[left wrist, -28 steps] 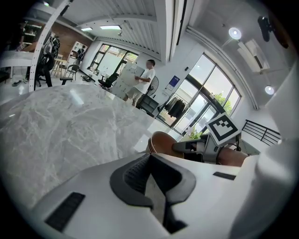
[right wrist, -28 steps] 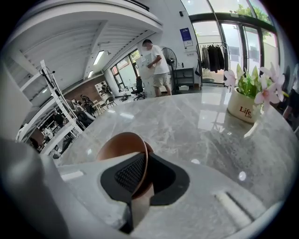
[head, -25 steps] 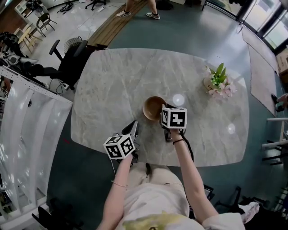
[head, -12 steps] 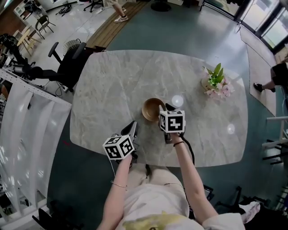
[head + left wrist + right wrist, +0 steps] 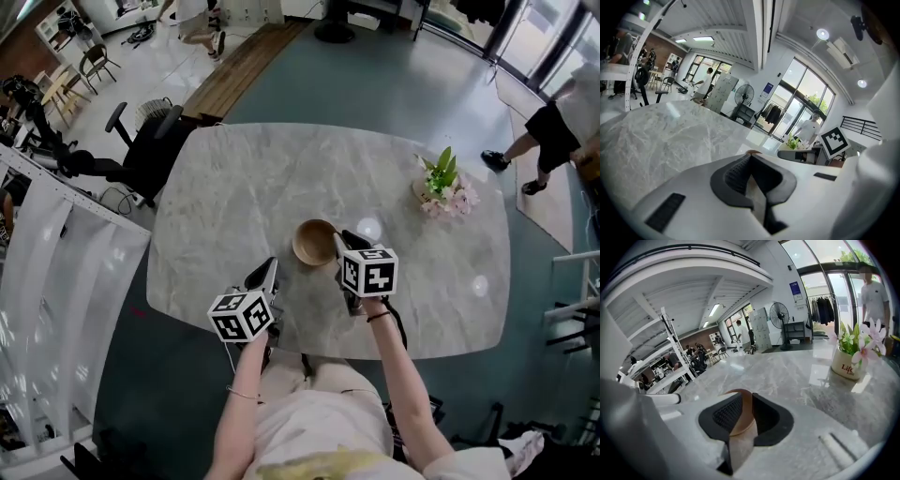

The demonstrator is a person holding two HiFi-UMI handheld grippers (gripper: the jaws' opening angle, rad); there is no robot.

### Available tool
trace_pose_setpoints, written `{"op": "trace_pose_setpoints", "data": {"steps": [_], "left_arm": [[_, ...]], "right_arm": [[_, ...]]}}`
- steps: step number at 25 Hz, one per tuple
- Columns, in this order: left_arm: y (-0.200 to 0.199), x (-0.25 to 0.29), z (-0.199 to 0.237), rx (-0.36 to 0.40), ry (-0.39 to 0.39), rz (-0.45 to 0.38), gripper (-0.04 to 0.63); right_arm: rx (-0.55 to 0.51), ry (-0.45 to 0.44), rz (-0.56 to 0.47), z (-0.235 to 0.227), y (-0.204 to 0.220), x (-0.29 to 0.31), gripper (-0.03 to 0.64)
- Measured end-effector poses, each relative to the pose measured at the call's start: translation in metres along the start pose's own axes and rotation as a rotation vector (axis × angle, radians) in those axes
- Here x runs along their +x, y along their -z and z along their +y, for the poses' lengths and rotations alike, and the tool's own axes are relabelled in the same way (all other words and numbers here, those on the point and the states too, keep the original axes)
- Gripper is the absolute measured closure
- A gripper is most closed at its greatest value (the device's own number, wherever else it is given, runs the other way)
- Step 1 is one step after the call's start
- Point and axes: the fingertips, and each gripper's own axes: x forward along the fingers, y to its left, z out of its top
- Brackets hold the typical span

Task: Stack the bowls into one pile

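Wooden bowl (image 5: 315, 242) upright on marble table (image 5: 234, 178), right gripper (image 5: 343, 241) just beside its right rim, jaws narrowly apart and closing, rim showing in the gap, unpressed, left gripper (image 5: 265, 273) near table edge, jaws slightly apart, empty

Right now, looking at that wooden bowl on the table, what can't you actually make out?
- Whether the bowl is one or several nested: head view, too small, seen from above.
- Most of the bowl in the right gripper view: the right gripper's closing jaws cover all but a strip in their gap; whether it sits between them is unclear.
- The flower pot's print: right gripper view, curves out of sight.
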Motion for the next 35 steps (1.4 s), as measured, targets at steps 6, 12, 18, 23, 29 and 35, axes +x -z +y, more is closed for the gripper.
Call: {"op": "trace_pose_setpoints", "data": {"steps": [6,12,18,23,29,35], "left_arm": [[-0.030,-0.017,-0.017,0.087,0.019,-0.086,0.595],[-0.054,-0.035,-0.037,0.188,0.041,-0.150,0.595],[-0.083,-0.053,-0.046,0.272,0.041,-0.221,0.595],[-0.101,-0.069,-0.053,0.335,0.038,-0.286,0.595],[-0.122,-0.091,-0.057,0.374,0.031,-0.356,0.595],[-0.134,-0.107,-0.058,0.393,0.017,-0.408,0.595]], "right_arm": [[-0.005,-0.066,-0.086,0.009,-0.014,-0.032,0.603],[0.026,-0.158,-0.222,0.022,-0.036,-0.067,0.611],[0.022,-0.187,-0.342,0.027,-0.059,-0.100,0.611],[-0.004,-0.198,-0.454,0.026,-0.074,-0.127,0.611],[-0.037,-0.182,-0.535,0.029,-0.088,-0.151,0.611],[-0.062,-0.166,-0.593,0.032,-0.097,-0.169,0.611]]}}
